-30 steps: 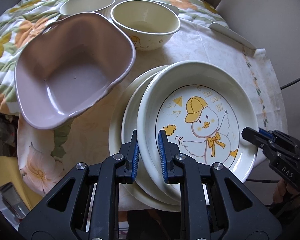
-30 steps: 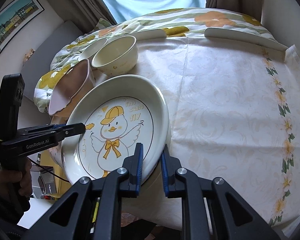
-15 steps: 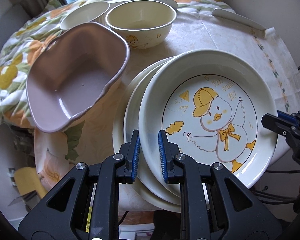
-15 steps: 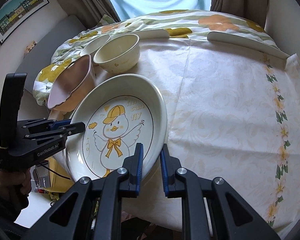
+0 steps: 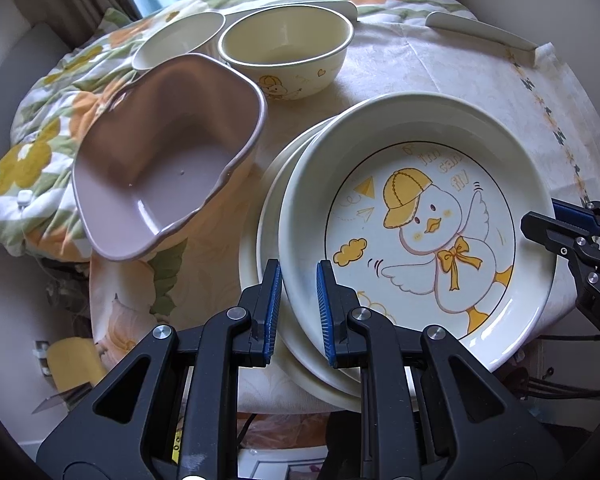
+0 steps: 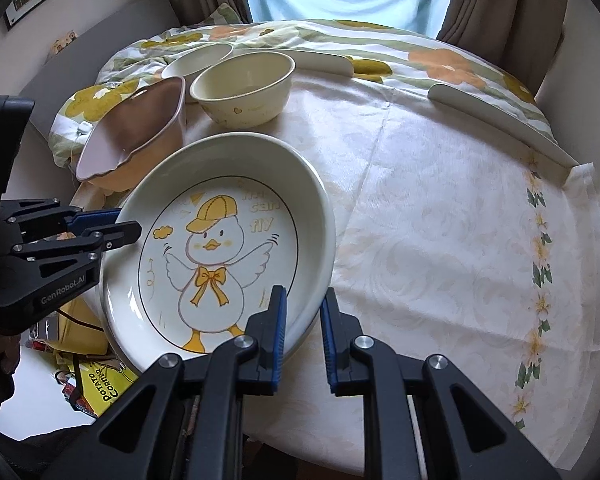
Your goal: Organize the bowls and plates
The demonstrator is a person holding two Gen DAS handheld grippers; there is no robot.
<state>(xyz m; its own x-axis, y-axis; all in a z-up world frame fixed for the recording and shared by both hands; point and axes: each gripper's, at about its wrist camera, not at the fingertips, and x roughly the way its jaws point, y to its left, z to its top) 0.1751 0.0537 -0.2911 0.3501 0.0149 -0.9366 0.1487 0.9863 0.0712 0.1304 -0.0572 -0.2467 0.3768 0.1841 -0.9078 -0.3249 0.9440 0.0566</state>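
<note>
A cream plate with a yellow-capped duck [image 5: 420, 220] [image 6: 220, 248] is held at opposite rims by both grippers. My left gripper [image 5: 299, 280] [image 6: 100, 228] is shut on its left rim. My right gripper [image 6: 303, 304] [image 5: 540, 228] is shut on its right rim. Under the duck plate lie two plain cream plates [image 5: 272, 200] near the table's front edge. A mauve squarish bowl [image 5: 160, 168] [image 6: 136, 136] stands tilted to the left. Behind it are a cream bowl with a duck print [image 5: 284, 48] [image 6: 244, 92] and a smaller cream bowl [image 5: 176, 40] [image 6: 198, 60].
The round table wears a pale flowered cloth [image 6: 440, 240], bare on its right half. White curved guard strips [image 5: 480, 30] [image 6: 500, 120] lie along the far edge. A flowered quilt [image 5: 28, 160] bunches at the left. A yellow snack bag [image 6: 100, 384] lies below the table edge.
Both grippers keep their hold on the duck plate. Both wrists have rolled, and the plate with the left gripper has shifted slightly across the table.
</note>
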